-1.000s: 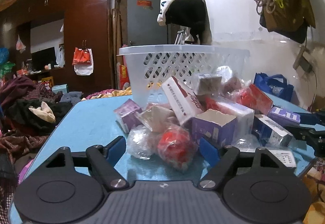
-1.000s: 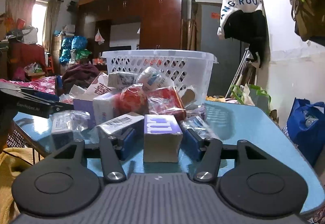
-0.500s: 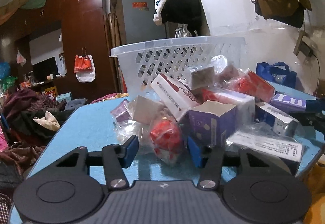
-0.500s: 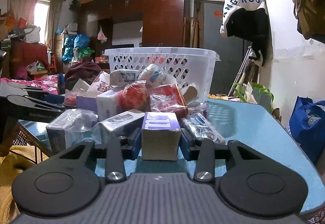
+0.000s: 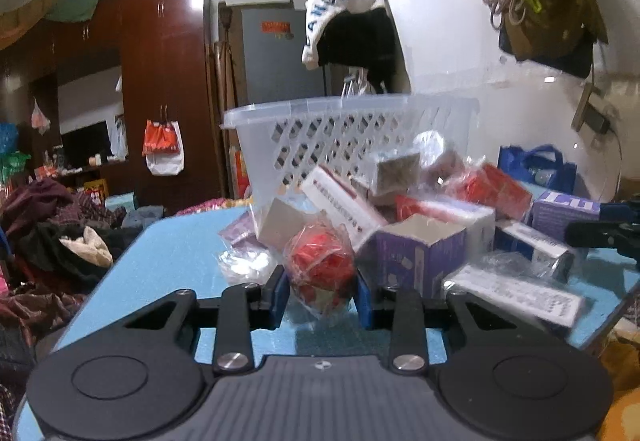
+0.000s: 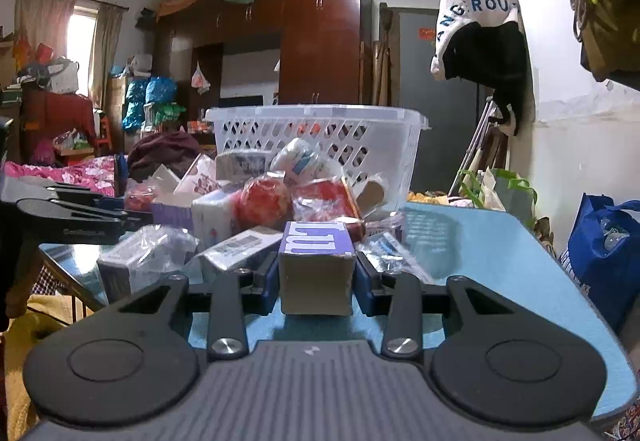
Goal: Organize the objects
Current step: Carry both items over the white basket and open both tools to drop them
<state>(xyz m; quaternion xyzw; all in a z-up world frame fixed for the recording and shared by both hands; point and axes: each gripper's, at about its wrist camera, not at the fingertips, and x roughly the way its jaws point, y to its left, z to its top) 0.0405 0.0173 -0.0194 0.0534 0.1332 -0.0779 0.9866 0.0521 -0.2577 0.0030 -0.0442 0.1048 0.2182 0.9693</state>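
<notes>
Left gripper [image 5: 322,295] jaws clamp a red plastic-wrapped ball [image 5: 321,268]; only the right view shows the right gripper [image 6: 316,283] jaws gripping a purple-topped cardboard box [image 6: 317,269].

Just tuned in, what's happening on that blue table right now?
A person is sorting a heap of wrapped boxes and packets in front of a white basket on the blue table. The left claw has its fingers against a red plastic-wrapped ball at the near edge of the pile. The right claw is clamped on a purple-topped box. The basket's inside isn't visible from here.
</notes>
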